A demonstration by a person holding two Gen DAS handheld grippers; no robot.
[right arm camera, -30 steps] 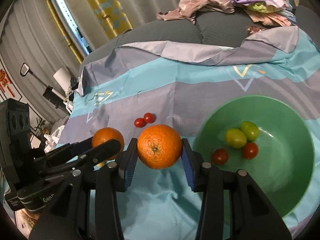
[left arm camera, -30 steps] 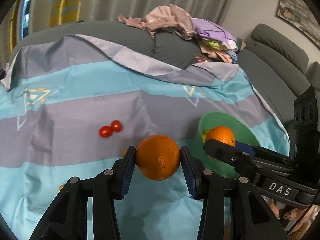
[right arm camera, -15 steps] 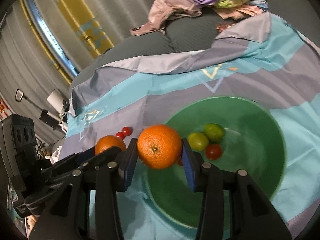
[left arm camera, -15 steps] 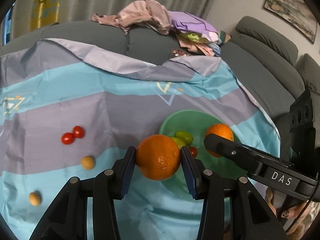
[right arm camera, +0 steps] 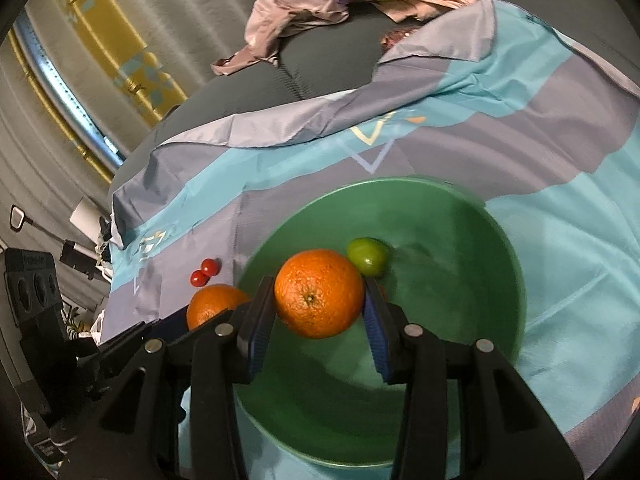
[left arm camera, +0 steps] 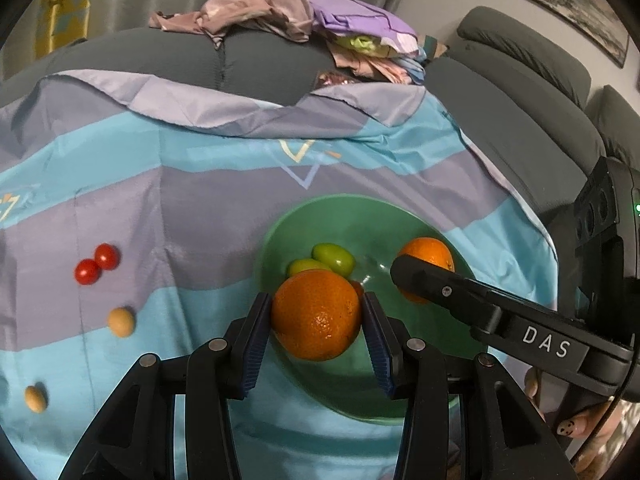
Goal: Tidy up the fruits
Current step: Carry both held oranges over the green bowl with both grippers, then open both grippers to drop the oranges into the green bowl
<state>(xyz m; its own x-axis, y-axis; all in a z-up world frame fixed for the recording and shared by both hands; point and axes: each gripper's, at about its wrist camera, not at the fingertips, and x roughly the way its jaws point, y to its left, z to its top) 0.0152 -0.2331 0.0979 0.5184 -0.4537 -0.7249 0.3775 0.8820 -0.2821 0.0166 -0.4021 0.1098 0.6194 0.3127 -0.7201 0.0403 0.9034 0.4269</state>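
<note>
My left gripper (left arm camera: 316, 316) is shut on an orange (left arm camera: 316, 314) and holds it over the near left part of the green bowl (left arm camera: 360, 208). My right gripper (right arm camera: 319, 295) is shut on a second orange (right arm camera: 318, 294) over the same bowl (right arm camera: 460, 280); that orange also shows in the left wrist view (left arm camera: 430, 256). Two green fruits (left arm camera: 334, 258) lie in the bowl, with a red one mostly hidden behind the left orange. Two red cherry tomatoes (left arm camera: 96, 264) and two small tan fruits (left arm camera: 121, 321) lie on the cloth to the left.
A blue and grey striped cloth (left arm camera: 200, 184) covers the surface. A pile of clothes (left arm camera: 304, 20) lies on the grey sofa (left arm camera: 520, 88) behind. The cloth's right edge drops off beside the bowl.
Both grippers have moved right and forward with their oranges, from over the cloth to over the green bowl. The bowl now looks larger and closer in both views.
</note>
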